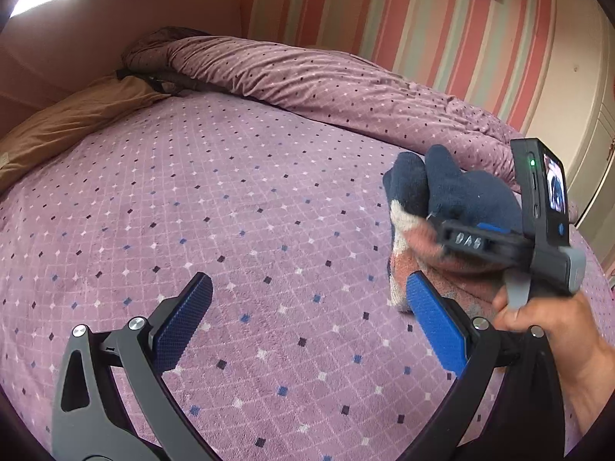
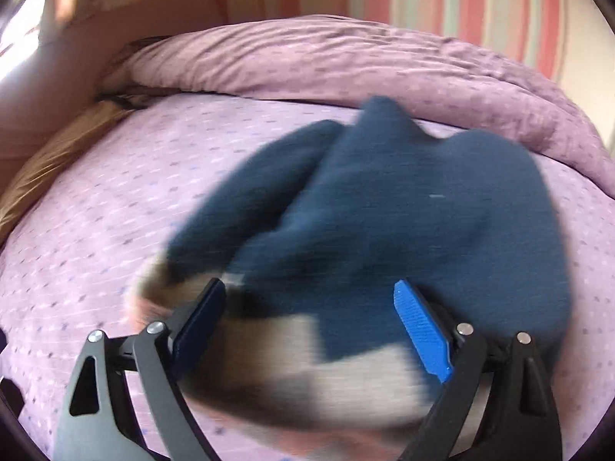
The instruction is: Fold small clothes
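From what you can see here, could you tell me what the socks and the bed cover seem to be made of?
The socks look like thick, fuzzy knit, navy with white and pink bands; the soft nap suggests fleece or terry, though blur leaves it open. The bed cover looks like matte plush fabric, purple with a faint grid and small diamonds.

Left wrist view: looking forward and down over the bed (image 1: 230, 211), right gripper (image 1: 453, 238) at right. Right wrist view: close behind the socks (image 2: 384, 211). Shared: bed, duvet (image 1: 326, 84), striped wall (image 1: 423, 19).
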### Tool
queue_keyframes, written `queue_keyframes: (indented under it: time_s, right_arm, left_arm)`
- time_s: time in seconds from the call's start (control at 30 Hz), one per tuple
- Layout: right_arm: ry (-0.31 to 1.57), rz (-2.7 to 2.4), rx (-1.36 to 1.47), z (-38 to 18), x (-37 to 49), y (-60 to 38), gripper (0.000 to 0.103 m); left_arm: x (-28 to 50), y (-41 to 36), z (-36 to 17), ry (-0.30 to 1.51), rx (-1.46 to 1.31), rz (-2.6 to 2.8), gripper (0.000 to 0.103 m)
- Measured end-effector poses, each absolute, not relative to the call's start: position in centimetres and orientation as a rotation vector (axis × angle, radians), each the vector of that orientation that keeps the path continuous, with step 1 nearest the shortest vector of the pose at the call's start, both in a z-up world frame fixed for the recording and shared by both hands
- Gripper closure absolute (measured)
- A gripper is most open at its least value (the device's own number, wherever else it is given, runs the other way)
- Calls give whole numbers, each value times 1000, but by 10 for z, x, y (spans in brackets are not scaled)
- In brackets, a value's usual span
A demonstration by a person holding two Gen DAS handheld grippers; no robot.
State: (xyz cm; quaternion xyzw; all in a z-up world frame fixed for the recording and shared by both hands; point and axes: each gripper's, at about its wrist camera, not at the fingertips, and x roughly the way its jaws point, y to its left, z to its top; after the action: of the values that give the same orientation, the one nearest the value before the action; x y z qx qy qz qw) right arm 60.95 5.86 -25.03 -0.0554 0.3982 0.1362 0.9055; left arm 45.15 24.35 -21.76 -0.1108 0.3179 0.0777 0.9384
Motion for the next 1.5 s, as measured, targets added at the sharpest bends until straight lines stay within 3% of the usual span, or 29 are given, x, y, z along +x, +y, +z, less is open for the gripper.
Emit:
queue_keyframes:
  time_s: [0.13, 0.3, 0.47, 0.97, 1.27, 1.5]
  right_arm:
    - [820, 249, -132, -254, 607, 69, 13]
    - [757, 239, 0, -206, 587, 19, 9]
    - [723, 161, -99, -160, 552, -32, 7]
    - [715, 14, -24, -61, 424, -125, 2]
    - [711, 11, -2, -32, 403, -146, 2]
    - [720, 27, -4, -38, 413, -149, 2]
  left_arm:
    - [453, 241, -220, 660, -207, 160, 3]
    - [457, 240, -221, 672, -229, 151, 3]
    - [452, 220, -207, 662, -180, 130, 3]
    - [409, 141, -109, 706, -66, 8, 3]
    - [402, 131, -84, 715, -49, 18, 3]
    - [435, 143, -97, 749, -83, 15, 3]
